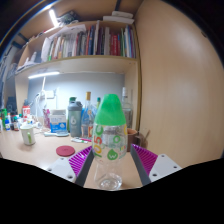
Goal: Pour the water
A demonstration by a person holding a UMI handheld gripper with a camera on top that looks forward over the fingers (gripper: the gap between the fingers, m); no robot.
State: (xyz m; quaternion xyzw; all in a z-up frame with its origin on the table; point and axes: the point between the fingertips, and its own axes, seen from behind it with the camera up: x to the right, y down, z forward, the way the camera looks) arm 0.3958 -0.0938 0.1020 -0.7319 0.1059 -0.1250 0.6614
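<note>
A clear plastic bottle point(110, 140) with a green cap and a green-and-white label stands upright between my fingers. Its base is down near the fingers' roots. My gripper point(111, 160) has its purple pads point(84, 158) pressed against both sides of the bottle, holding it above the wooden desk point(40, 160). A white cup point(28, 136) with a green print stands on the desk far off to the left.
A red lid point(65, 151) lies on the desk left of the fingers. Several bottles and jars point(76, 117) stand at the back of the desk. A bookshelf point(85, 45) hangs above. A wooden panel point(180, 90) rises at the right.
</note>
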